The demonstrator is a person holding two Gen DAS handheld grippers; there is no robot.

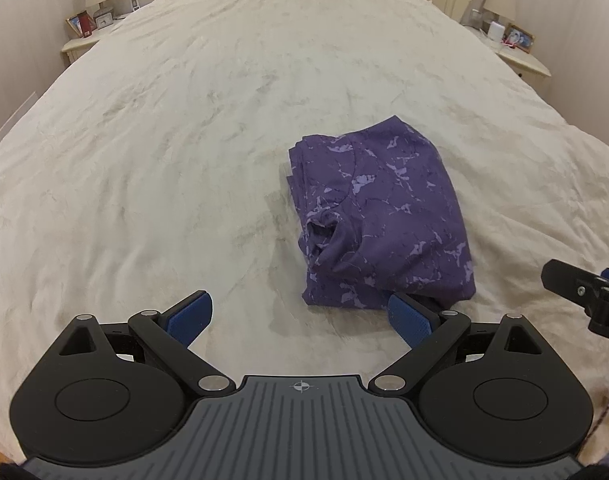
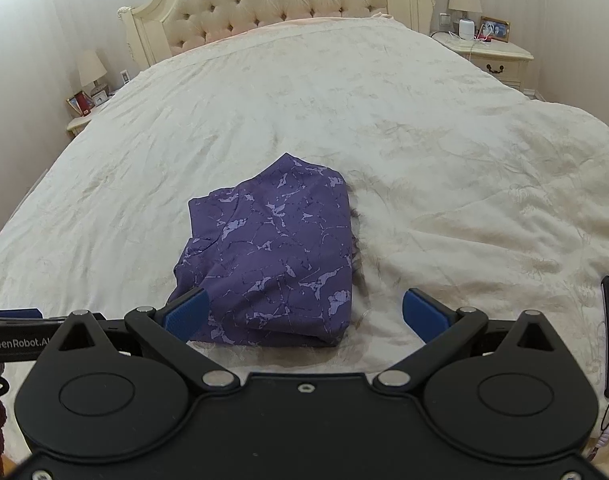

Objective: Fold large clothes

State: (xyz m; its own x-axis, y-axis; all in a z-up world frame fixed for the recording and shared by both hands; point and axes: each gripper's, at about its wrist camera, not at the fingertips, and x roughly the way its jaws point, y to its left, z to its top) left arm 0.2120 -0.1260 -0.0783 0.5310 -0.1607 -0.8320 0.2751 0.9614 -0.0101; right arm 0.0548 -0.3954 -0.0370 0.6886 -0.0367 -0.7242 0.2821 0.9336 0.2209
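The purple patterned garment lies folded into a compact bundle on the cream bedspread, right of centre in the left wrist view and just left of centre in the right wrist view. It looks close to finished, though a puckered hollow shows at the bundle's lower left corner in the left wrist view, and stacked layer edges run along its left side.

The left gripper has its blue pads spread wide, holding nothing; its right-hand pad sits at the bundle's near edge. The right gripper is likewise spread and empty, with its left-hand pad overlapping the bundle's near corner in the frame. I cannot tell whether either pad touches the cloth.

The main risk from here is undoing the fold. A pad brushing that near edge while moving could drag the top layer and open the stack. Pinching only the uppermost layer would peel it off the rest. The soft, wrinkled bedspread gives little support, so a push could bunch the bundle instead of flattening it.
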